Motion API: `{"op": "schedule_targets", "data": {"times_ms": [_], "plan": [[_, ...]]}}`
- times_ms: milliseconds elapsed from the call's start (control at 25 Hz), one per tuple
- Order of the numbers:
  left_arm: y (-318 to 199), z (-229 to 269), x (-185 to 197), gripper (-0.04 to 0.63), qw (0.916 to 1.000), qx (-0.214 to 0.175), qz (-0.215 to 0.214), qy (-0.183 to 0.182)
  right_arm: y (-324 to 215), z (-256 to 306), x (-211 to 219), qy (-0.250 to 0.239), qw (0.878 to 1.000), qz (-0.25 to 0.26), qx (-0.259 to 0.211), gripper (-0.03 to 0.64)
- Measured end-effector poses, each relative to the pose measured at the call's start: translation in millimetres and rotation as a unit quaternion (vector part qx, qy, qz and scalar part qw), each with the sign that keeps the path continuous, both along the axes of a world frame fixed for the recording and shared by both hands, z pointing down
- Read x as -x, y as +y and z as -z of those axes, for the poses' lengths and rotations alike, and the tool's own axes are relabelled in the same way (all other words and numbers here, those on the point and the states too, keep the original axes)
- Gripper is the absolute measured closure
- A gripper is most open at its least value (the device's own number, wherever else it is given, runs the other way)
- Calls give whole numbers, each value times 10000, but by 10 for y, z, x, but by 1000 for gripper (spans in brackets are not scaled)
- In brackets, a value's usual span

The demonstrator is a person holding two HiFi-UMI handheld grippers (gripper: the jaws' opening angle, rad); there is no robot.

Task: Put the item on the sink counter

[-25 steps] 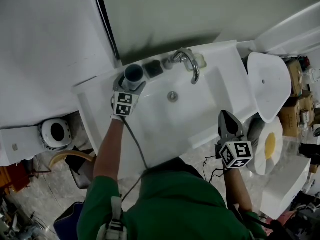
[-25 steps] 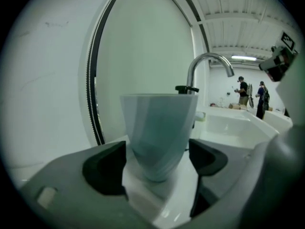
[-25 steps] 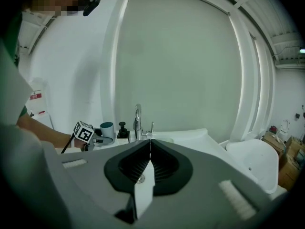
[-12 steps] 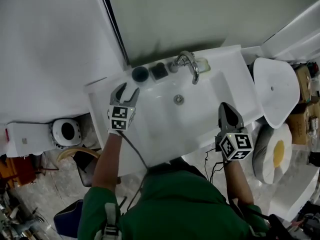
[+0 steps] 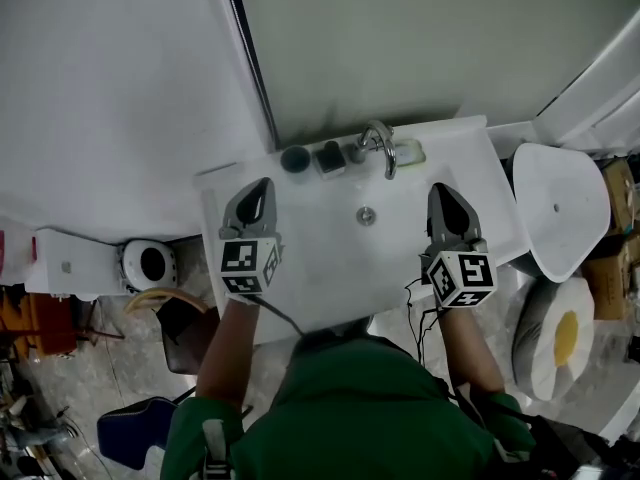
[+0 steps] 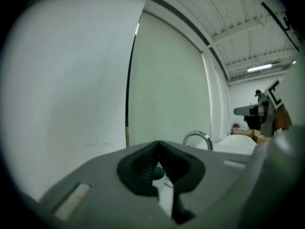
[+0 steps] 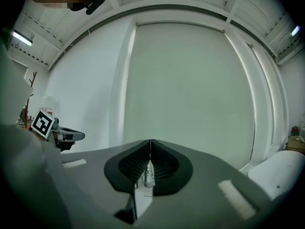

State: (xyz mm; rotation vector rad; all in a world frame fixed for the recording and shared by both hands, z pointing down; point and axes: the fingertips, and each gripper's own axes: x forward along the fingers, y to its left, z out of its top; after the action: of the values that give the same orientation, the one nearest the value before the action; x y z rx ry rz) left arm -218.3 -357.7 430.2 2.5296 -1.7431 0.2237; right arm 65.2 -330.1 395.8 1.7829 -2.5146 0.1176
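Now the left gripper point(image 5: 262, 184) is clear of the cup point(image 5: 294, 158). A second ago its jaws stood wide around that cup at the back edge of the sink counter point(image 5: 455, 138). Half a second ago it had drawn back toward the front with the jaws partly apart. Since then they have been closing, and its own view shows the pads meeting at the tip with nothing between them. The cup stands upright and alone on the counter's back edge, toward the left corner. It is just left of a dark block point(image 5: 330, 156), with the faucet point(image 5: 380, 140) further along the same edge. No gripper touches it, and the left gripper now sits over the counter's left side, well apart from it. The right gripper point(image 5: 438, 188) has also shifted, from beyond the counter's front right corner to a spot over its right side. Its jaws are together and empty in every picture, so it has played no part in handling the cup. Both grippers point toward the back wall rather than down at the counter. Judging from this, the placing is finished: the item rests where the task wants it and has been let go. Nothing seems left but for the person to withdraw.
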Motion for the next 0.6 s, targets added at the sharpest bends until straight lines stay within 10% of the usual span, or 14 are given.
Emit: {"op": "schedule_targets", "data": {"times_ms": [600], "plan": [[431,1208,-215,597,9910,-1257,300,-355,97,819,185,139,9932,547,-1021,614]]}}
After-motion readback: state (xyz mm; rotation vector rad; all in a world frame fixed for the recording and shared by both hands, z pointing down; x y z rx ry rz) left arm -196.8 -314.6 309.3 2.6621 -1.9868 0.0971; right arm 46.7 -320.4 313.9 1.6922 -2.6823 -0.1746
